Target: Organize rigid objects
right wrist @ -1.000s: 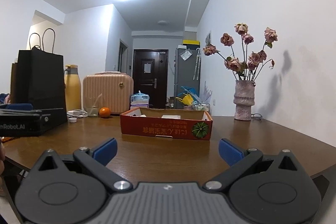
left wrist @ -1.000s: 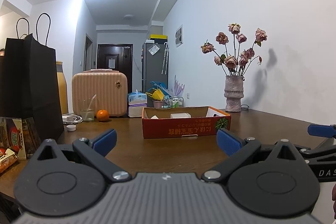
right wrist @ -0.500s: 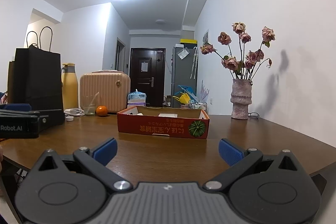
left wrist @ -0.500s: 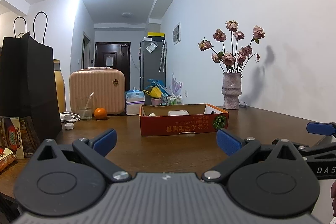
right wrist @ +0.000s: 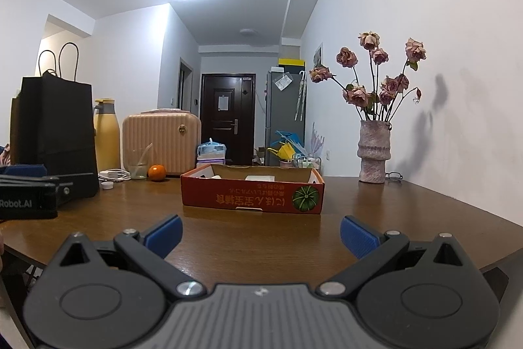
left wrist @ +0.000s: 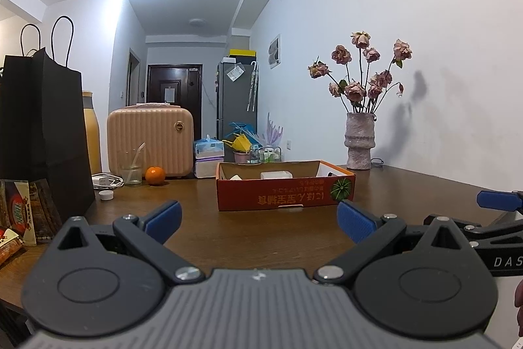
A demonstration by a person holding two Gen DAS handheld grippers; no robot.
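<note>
A: Both grippers are hovering low at the near edge of the bench (right wrist: 248,237). The left gripper (left wrist: 260,219) is holding its fingers wide apart with nothing between them; the right gripper (right wrist: 261,231) is doing the same.

B: And the task's things?

A: The red cardboard box (right wrist: 253,193) is sitting mid-bench, open at the top, well ahead of both sets of fingers. A few pale, boxy items (left wrist: 276,175) are showing just above its rim; I cannot tell what they are from this low angle. Looser bits are lying far left: an orange (right wrist: 157,172), a small white cap (left wrist: 106,195), a glass (left wrist: 131,167) with a straw.

B: What is worrying you?

A: Three things, all judgement. First, the view is skimming the bench, so depth to the box is reading poorly; fingers driving forward may be shoving the light box instead of reaching over its wall. Second, the two grippers are riding close together, each showing at the edge of the other's view, so converging on the box is risking a clash. Third, anything reaching left is passing near the glass and the black paper bag (right wrist: 54,133), both likely to tip easily.

B: The vase (right wrist: 374,152)?

A: Standing far right by the wall, well apart from the box. Low risk unless the right gripper is swinging wide.
</note>
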